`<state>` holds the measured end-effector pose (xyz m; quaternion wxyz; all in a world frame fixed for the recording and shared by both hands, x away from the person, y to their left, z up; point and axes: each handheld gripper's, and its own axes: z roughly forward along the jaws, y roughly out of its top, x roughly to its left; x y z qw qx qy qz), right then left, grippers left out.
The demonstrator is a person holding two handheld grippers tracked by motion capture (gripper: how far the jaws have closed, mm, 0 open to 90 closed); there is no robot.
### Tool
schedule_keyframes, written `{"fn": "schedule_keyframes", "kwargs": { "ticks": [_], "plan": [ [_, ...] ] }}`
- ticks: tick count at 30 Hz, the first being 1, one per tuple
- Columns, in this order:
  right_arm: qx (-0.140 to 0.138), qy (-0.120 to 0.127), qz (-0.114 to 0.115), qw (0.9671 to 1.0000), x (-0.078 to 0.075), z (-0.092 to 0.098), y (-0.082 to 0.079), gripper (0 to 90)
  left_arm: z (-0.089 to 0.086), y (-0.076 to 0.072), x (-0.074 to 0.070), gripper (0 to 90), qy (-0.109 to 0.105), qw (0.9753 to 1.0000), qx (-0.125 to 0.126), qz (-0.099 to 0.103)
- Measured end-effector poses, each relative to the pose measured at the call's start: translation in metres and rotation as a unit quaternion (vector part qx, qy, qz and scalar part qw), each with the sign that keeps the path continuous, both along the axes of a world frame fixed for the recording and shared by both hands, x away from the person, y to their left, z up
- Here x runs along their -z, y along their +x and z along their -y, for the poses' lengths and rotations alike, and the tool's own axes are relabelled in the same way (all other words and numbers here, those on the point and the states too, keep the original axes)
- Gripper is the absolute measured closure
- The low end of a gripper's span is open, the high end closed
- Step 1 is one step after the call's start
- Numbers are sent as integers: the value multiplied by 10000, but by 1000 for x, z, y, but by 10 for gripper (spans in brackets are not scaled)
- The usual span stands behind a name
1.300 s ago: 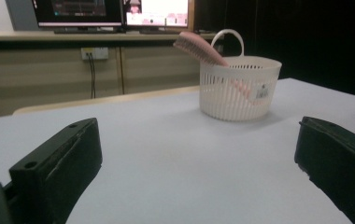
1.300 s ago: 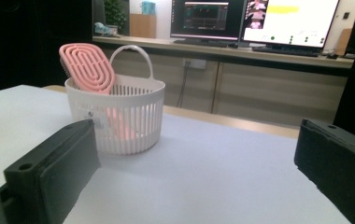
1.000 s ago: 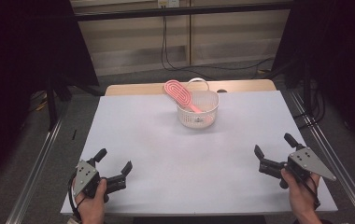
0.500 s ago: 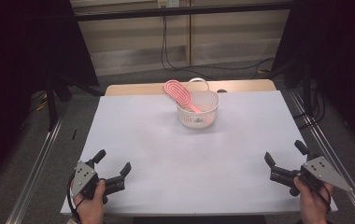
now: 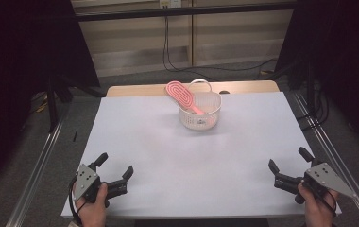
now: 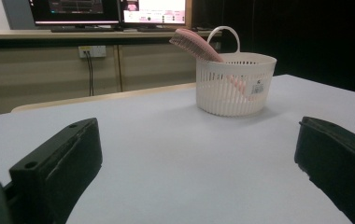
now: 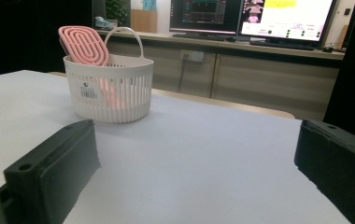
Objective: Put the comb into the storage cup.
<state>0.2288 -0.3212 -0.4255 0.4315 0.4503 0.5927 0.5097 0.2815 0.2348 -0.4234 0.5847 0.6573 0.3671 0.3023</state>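
Toward the far middle of the desk (image 5: pixel 168 156) stands the white slatted basket (image 5: pixel 200 112), and the pink comb (image 5: pixel 182 94) leans in it, handle down and head jutting over the rim on the side away from the basket's looped handle. Both tools sit at the near edge, well apart from it: the left gripper (image 5: pixel 116 176) at the near left corner and the right gripper (image 5: pixel 288 168) at the near right, each with its fingers (image 6: pixel 59 163) spread wide and holding nothing. The likeliest trouble, as I judge it, is the basket itself: it looks light and stands loose on a smooth sheet, so a pull on the tilted comb from one side could tip it or drag it along unless the other tool steadies the rim. A grip on the comb's open looped head could also slip, since the fingers might close through the gaps rather than on plastic. Nothing lies between either tool and the basket; the sheet is bare. Beyond the desk's far edge hang cables (image 5: pixel 166 47), and monitors (image 7: pixel 255 16) glow on a counter behind, all out of the way.
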Motion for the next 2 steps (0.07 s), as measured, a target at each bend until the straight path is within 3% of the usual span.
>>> {"fn": "schedule_keyframes", "kwargs": {
  "ticks": [2],
  "plan": [
    [-90,31,37,9999,0,-1,1,0,1,1,0,10,10,10000,11,-27]
  ]
}}
